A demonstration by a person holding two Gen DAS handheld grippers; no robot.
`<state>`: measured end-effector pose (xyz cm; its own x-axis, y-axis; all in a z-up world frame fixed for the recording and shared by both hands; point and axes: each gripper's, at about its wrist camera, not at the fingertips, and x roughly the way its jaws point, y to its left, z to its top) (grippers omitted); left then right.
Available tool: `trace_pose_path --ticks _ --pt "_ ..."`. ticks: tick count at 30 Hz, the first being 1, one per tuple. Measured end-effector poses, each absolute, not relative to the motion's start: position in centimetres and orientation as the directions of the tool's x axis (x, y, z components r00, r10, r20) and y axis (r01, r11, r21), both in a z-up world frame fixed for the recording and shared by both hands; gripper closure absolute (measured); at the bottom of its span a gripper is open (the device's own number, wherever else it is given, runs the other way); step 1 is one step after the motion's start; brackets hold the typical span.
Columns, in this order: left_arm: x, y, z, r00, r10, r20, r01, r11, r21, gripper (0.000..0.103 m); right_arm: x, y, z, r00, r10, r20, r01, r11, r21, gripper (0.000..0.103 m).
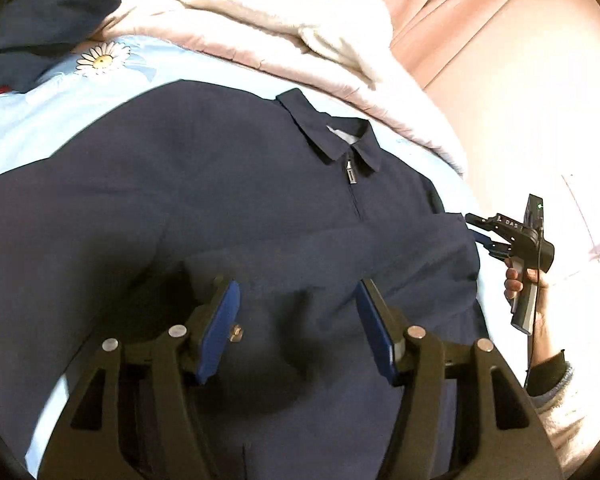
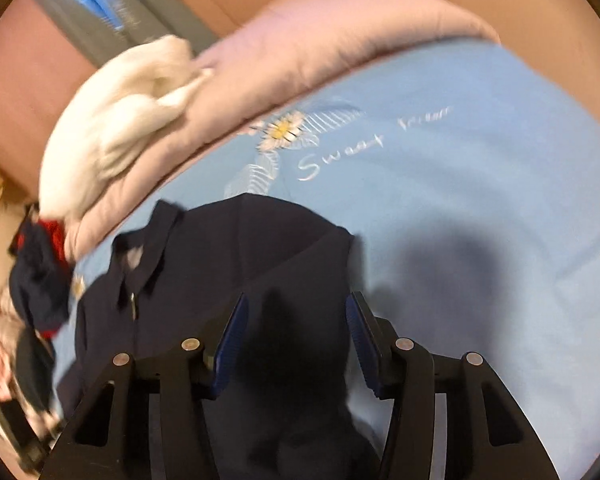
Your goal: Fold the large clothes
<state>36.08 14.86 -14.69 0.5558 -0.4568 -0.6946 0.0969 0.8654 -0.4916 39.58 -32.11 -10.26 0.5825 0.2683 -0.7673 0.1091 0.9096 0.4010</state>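
Covering the bed — pale-blue daisy sheet

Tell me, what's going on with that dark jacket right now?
Left tongs open above the navy jacket. Right tongs open at its folded-in sleeve. Jacket zipped, flat on blue sheet. Nothing in the way.

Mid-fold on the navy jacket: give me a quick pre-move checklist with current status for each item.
1. Navy jacket lies front up on the blue sheet: ok.
2. Zipper closed up to the collar: ok.
3. Left gripper open above the fabric, nothing pinched: ok.
4. Right gripper open, no cloth between the pads: ok; in the left wrist view it sits at the jacket's edge.
5. Sleeve folded flat across the body: cannot tell.
6. Other clothes lie clear of the jacket: ok.
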Motion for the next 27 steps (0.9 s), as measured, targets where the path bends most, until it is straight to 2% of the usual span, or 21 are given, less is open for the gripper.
trace_pose_path --ticks 1,2,3,5,7,9,12,15,17,19,21,22,23,25,26,27 --pt "36.6 14.2 -15.3 0.538 -0.445 -0.716 0.096 0.876 -0.473 0.044 39.8 -31.9 -10.7 0.576 0.251 -0.778 0.116 0.917 0.382 0.069" --pt "36.4 14.0 -16.0 0.524 -0.419 -0.741 0.084 0.892 -0.445 0.044 39.9 -31.5 -11.2 0.569 0.245 -0.785 0.111 0.923 0.368 0.094" --pt "36.7 13.7 -16.7 0.511 -0.386 -0.768 0.067 0.909 -0.412 0.044 39.3 -31.0 -11.1 0.573 0.231 -0.786 0.104 0.931 0.349 0.094" --pt "36.6 13.2 -18.0 0.523 -0.297 -0.799 0.049 0.946 -0.320 0.059 38.5 -30.4 -10.5 0.617 0.190 -0.764 0.085 0.949 0.304 0.099" --pt "36.2 13.0 -17.9 0.560 -0.233 -0.795 0.053 0.968 -0.247 0.066 38.3 -30.8 -9.7 0.657 0.160 -0.737 0.097 0.951 0.294 0.101" --pt "36.6 12.9 -17.6 0.569 -0.204 -0.797 0.035 0.974 -0.224 0.067 38.2 -31.5 -8.8 0.704 0.126 -0.699 0.118 0.950 0.291 0.101" --pt "37.0 13.3 -17.6 0.548 -0.208 -0.810 0.027 0.973 -0.231 0.066 38.7 -30.7 -9.7 0.636 0.011 -0.772 0.129 0.984 0.121 0.100" --pt "36.5 14.3 -17.6 0.540 -0.229 -0.810 0.013 0.965 -0.264 0.065 35.4 -30.0 -7.6 0.726 -0.015 -0.687 0.096 0.992 0.079 0.100" --pt "35.0 14.9 -16.9 0.559 -0.215 -0.801 -0.002 0.965 -0.261 0.061 32.4 -28.0 -5.9 0.771 0.126 -0.624 -0.067 0.991 0.117 0.100" --pt "34.0 14.9 -16.1 0.586 -0.204 -0.784 -0.003 0.967 -0.254 0.061 30.1 -25.5 -5.7 0.732 0.273 -0.624 -0.228 0.961 0.154 0.100" --pt "32.5 14.2 -14.9 0.622 -0.232 -0.748 0.048 0.965 -0.259 0.059 28.3 -22.8 -6.6 0.657 0.375 -0.653 -0.367 0.917 0.158 0.100" --pt "32.1 13.7 -14.6 0.625 -0.247 -0.740 0.075 0.963 -0.258 0.054 27.8 -21.3 -7.6 0.608 0.386 -0.694 -0.413 0.900 0.139 0.100" --pt "31.9 13.2 -14.6 0.618 -0.258 -0.743 0.101 0.963 -0.250 0.054 27.5 -20.0 -8.5 0.576 0.364 -0.732 -0.432 0.896 0.106 0.100" --pt "32.0 12.7 -14.8 0.588 -0.264 -0.764 0.116 0.963 -0.244 0.054 27.1 -18.8 -9.3 0.547 0.371 -0.750 -0.478 0.874 0.084 0.095" --pt "32.2 12.9 -15.1 0.569 -0.293 -0.768 0.129 0.955 -0.268 0.054 27.0 -18.4 -9.6 0.533 0.384 -0.754 -0.502 0.861 0.084 0.086" --pt "32.3 12.9 -15.3 0.554 -0.316 -0.770 0.138 0.947 -0.289 0.053 27.2 -17.9 -10.0 0.511 0.390 -0.766 -0.518 0.851 0.088 0.072"
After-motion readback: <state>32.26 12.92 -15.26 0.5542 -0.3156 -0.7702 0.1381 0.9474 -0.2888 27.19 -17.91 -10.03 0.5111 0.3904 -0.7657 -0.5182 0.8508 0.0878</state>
